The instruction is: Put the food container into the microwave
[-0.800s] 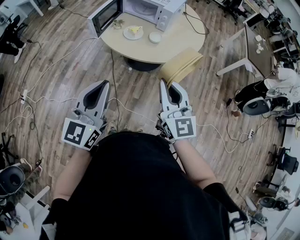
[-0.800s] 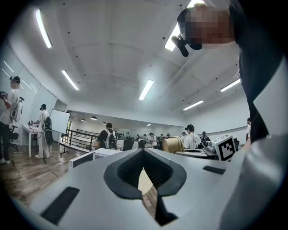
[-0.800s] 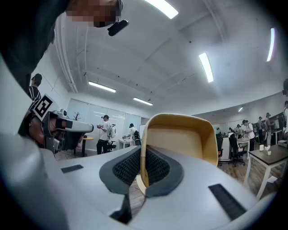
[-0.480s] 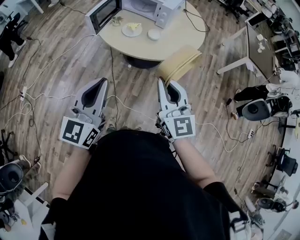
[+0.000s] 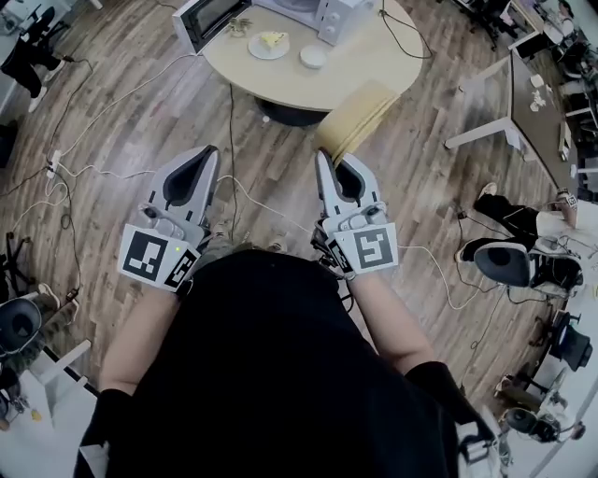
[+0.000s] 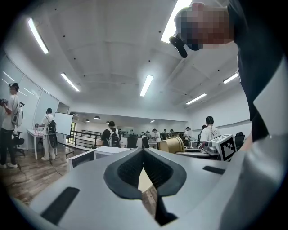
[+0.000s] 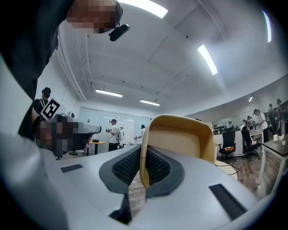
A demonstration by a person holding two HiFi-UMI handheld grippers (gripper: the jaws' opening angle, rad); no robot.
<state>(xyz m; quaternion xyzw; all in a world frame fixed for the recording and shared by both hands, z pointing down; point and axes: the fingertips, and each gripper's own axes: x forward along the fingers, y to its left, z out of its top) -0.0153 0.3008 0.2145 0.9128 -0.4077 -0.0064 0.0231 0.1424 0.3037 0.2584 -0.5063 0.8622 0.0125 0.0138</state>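
Observation:
At the top of the head view stands a round table with a white microwave whose door hangs open. On the table lie a white plate with yellow food and a small white round container. Both grippers are held out over the floor, well short of the table. My left gripper is shut and holds nothing. My right gripper is also shut and holds nothing. In the right gripper view the jaws point at a yellow chair.
The yellow chair stands between the right gripper and the table. Cables trail over the wooden floor. A desk and office chairs fill the right side. Several people stand in the room beyond.
The table and microwave have slid toward the top edge of the head view. Both grippers stay shut and hold about the same place before the person's body.

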